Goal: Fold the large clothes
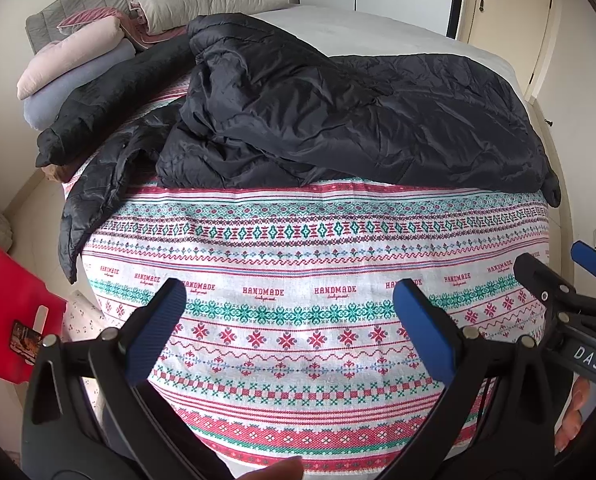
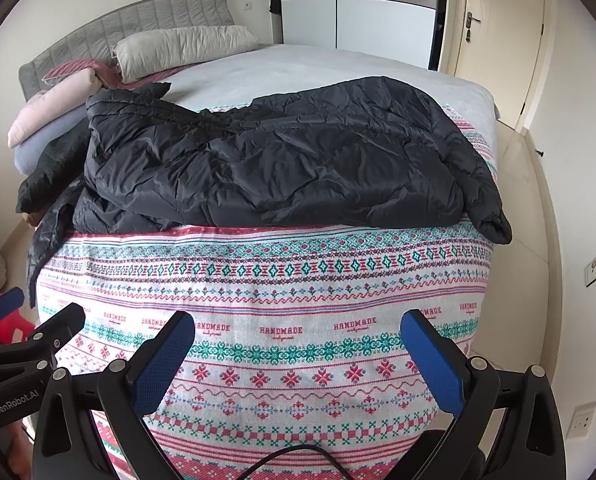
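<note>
Black jacket [image 1: 318,120] crosswise on bed [image 2: 298,360], ahead of left gripper [image 1: 289,332] and right gripper [image 2: 298,364]; jaws wide, empty.

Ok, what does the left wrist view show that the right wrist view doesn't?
Only the left wrist view shows the red plastic item on the floor in full, the sleeve hanging right down the bed's edge, and the person's fingers behind the right gripper.

Only the right wrist view shows the wall socket, a black cable and the whole door.

Both show the crumpled black puffer jacket on the patterned cloth, the pillows, and open, empty grippers, including the left gripper.
</note>
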`<state>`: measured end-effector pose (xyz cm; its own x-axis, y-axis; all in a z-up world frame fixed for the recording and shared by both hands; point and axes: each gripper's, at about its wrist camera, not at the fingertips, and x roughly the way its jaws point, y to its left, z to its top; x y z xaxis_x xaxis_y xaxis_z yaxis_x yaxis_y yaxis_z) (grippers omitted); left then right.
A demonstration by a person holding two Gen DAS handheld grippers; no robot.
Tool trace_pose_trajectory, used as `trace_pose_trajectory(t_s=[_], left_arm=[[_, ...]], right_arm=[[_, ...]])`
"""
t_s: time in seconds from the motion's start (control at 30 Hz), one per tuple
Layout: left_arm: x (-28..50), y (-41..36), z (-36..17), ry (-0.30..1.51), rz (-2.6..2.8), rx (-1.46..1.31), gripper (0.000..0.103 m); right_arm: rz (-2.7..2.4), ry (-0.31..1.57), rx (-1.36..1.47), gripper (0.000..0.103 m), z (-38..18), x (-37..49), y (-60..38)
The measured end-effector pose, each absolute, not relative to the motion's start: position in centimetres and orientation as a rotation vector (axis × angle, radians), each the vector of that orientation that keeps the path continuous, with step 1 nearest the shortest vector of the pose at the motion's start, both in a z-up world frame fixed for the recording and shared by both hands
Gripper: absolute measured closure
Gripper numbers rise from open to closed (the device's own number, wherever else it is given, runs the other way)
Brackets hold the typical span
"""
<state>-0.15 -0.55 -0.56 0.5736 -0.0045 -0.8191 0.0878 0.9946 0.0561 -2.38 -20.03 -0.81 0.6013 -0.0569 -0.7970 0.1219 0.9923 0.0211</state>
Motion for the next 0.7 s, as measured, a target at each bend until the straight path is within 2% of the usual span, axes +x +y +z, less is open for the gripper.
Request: trace_pose_trajectory(t_s=[0.7], left_arm=[[0.9,-0.7,-0.5,0.949,-0.033,0.106,0.000]], right_arm=[[-0.096,0.925,0.066,0.000,-1.0,-1.7,-20.3]])
